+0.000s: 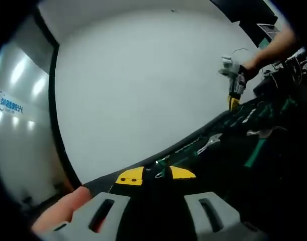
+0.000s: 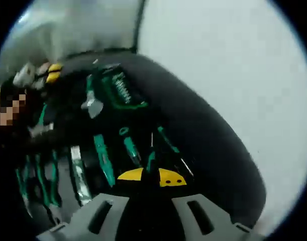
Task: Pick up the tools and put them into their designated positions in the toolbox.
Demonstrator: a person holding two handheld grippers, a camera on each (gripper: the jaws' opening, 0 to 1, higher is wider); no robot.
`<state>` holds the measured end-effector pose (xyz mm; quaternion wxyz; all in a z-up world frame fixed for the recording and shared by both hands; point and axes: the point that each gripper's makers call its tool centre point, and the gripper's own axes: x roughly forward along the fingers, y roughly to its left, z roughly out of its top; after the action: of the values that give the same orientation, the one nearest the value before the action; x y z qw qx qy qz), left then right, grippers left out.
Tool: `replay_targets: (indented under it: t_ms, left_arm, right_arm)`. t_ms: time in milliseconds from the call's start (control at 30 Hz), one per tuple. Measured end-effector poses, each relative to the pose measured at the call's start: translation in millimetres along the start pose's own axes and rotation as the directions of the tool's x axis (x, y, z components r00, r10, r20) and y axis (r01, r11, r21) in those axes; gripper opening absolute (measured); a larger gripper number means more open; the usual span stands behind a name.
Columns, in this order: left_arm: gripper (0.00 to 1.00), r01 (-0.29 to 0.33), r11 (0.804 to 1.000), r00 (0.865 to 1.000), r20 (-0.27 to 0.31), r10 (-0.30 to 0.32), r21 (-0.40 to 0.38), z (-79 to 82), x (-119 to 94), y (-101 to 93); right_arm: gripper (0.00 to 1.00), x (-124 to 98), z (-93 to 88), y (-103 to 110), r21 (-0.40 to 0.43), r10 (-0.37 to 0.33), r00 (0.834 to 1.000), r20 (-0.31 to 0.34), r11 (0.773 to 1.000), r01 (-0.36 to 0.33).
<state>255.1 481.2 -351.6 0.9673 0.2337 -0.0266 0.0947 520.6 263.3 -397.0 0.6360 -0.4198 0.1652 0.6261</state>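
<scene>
A: Where do the tools sit from the right claw (image 2: 143, 208)?
B: Straight ahead, mid-frame in the right gripper view: green-handled screwdrivers (image 2: 130, 150) in the black toolbox (image 2: 203, 130), long axes running up the frame, yellow latches (image 2: 150, 176) just past the jaws. That claw is released, holding nothing.
A: And the left claw (image 1: 153, 213)?
B: Also released, at the toolbox edge on the white bench (image 1: 143, 85); wrenches (image 1: 211, 142) lie right of centre. The right claw looks nearer.
</scene>
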Motion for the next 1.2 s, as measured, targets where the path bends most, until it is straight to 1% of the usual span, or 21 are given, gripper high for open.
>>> replay_targets:
  t_ms: [33,67,133,200,267,333,433,500,533,600,667,700,767,833,900,967,1033,1067,1133,1167,1200]
  left_arm:
    - [0.14,0.0,1.0,1.0,-0.002,0.0,0.002,-1.3,1,-0.3]
    - [0.14,0.001,1.0,1.0,-0.004,-0.001,0.005,-2.3,1,-0.7]
    - [0.13,-0.002,1.0,1.0,-0.008,0.002,0.012,-3.6,0,-0.8]
    - [0.13,-0.002,1.0,1.0,-0.011,0.002,0.017,-4.1,-1,-1.5]
    - [0.13,-0.002,1.0,1.0,-0.016,0.003,0.016,-5.7,-1,-1.8]
    - [0.13,-0.003,1.0,1.0,-0.023,0.004,0.016,-8.0,-1,-1.4]
    - [0.13,-0.005,1.0,1.0,-0.029,0.005,0.012,-9.0,-2,-1.7]
    - [0.13,-0.003,1.0,0.999,-0.036,0.004,0.005,-10.4,-2,-2.3]
    - [0.13,-0.005,1.0,0.999,-0.036,0.005,0.002,-9.7,-3,-2.6]
    - [0.13,-0.011,1.0,0.999,-0.039,0.011,0.003,-10.7,-4,-1.6]
    - [0.13,-0.014,1.0,0.999,-0.038,0.014,0.003,-10.2,-5,-1.5]
    - [0.13,-0.011,1.0,1.0,-0.02,0.011,-0.008,-6.7,-6,-2.7]
    - [0.13,-0.007,1.0,1.0,-0.011,0.007,-0.016,-4.6,-7,-4.7]
    - [0.13,-0.014,0.999,1.0,-0.004,0.014,-0.031,-3.0,-8,-2.3]
    - [0.13,-0.018,0.998,1.0,0.008,0.019,-0.064,-1.2,-9,-0.4]
    - [0.13,-0.022,0.997,1.0,-0.01,0.022,-0.071,-1.9,-9,-0.4]
    - [0.12,-0.024,0.997,1.0,-0.02,0.023,-0.07,-2.1,-9,-1.3]
    - [0.12,-0.021,0.997,1.0,-0.013,0.02,-0.073,2.1,-8,-1.4]
    - [0.12,-0.037,0.996,0.999,-0.016,0.036,-0.075,11.4,-4,2.2]
    - [0.08,-0.073,0.994,0.996,-0.063,0.068,-0.084,25.4,-2,3.9]
    - [0.05,-0.059,0.996,0.997,-0.046,0.056,-0.07,44.3,3,-0.5]
  right_arm:
    - [0.07,1,5.2,-6,-0.066,0.006,1.0,0.019,0.998,-0.005]
    - [0.07,3,-2.9,-5,-0.101,0.05,0.997,-0.055,0.993,-0.056]
    - [0.07,8,-1.5,-9,-0.119,0.076,0.995,-0.071,0.989,-0.084]
    - [0.07,8,-4.9,-9,-0.197,0.042,0.987,-0.158,0.978,-0.073]
    - [0.07,16,-10.2,-19,-0.305,0.027,0.974,-0.227,0.947,-0.098]
    - [0.07,17,-13.1,-18,-0.367,0.044,0.97,-0.24,0.921,-0.132]
    - [0.08,19,-18.5,-26,-0.357,0.046,0.969,-0.243,0.925,-0.133]
    - [0.1,12,-26.2,-34,-0.273,-0.012,0.958,-0.286,0.959,-0.07]
    - [0.13,12,-23.9,-39,-0.236,-0.032,0.964,-0.263,0.971,-0.032]
    - [0.22,8,-13.7,-29,-0.189,0.016,0.982,-0.19,0.981,-0.052]
    - [0.23,4,4.0,-32,-0.104,0.025,0.997,-0.077,0.994,-0.033]
    - [0.21,-4,16.3,-37,-0.05,-0.012,1.0,-0.002,0.999,0.012]
    - [0.11,-18,29.3,-52,0.048,-0.082,0.988,0.133,0.996,0.076]
    - [0.08,-29,19.4,-58,0.116,-0.173,0.976,0.133,0.981,0.158]
    - [0.03,-37,-24.0,-82,0.267,-0.302,0.953,0.009,0.919,0.289]
    - [0.0,-38,-52.6,-81,0.286,-0.327,0.942,-0.077,0.898,0.335]
    - [0.0,-33,-57.9,-77,0.335,-0.334,0.942,-0.036,0.884,0.326]
    - [0.0,-30,-56.4,-74,0.356,-0.334,0.943,0.0,0.881,0.312]
    - [0.0,-27,-53.7,-52,0.319,-0.299,0.954,0.015,0.906,0.279]
    - [0.0,-25,-55.7,-50,0.304,-0.293,0.956,0.003,0.911,0.279]
    - [0.0,-22,-58.3,-50,0.241,-0.289,0.957,-0.019,0.928,0.285]
